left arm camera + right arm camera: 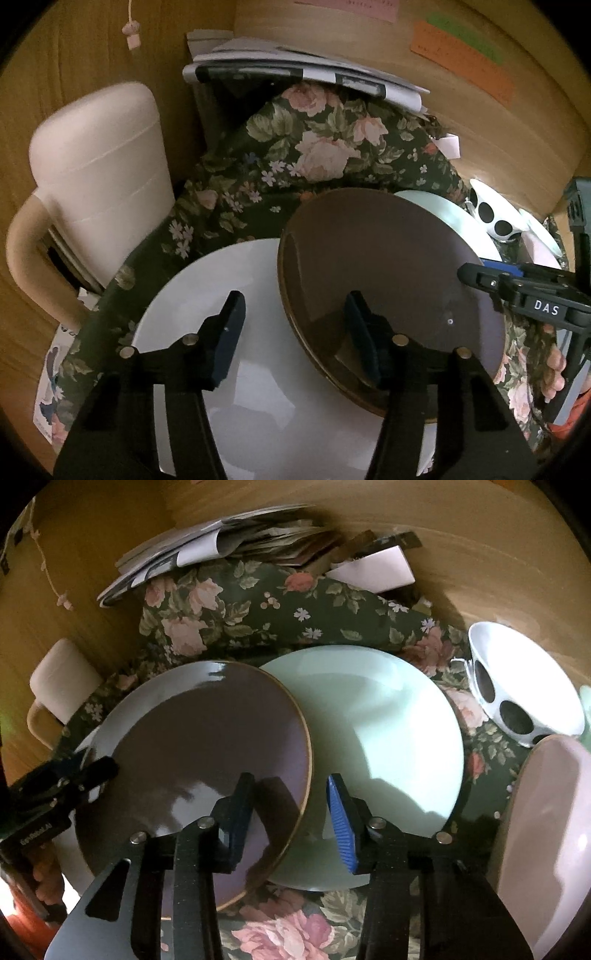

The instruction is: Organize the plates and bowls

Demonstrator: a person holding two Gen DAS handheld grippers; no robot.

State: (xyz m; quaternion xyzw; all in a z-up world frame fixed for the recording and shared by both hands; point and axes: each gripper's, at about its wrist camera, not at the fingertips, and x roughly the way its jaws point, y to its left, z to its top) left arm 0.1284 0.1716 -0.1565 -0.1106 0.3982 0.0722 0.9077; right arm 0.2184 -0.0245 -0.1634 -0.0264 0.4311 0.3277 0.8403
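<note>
Both grippers, left [295, 336] and right [291, 819], straddle opposite edges of the brown plate [199, 746] (jaws apart, not yet gripping), evidently positioned for a two-handed lift off its neighbours.

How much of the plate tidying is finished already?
Not much looks done: the brown plate leans across the white plate and the green plate, not stacked. In hand: both tongs, left and right, straddle the brown plate's rim. Left: the spotted bowl and pink dish.
</note>
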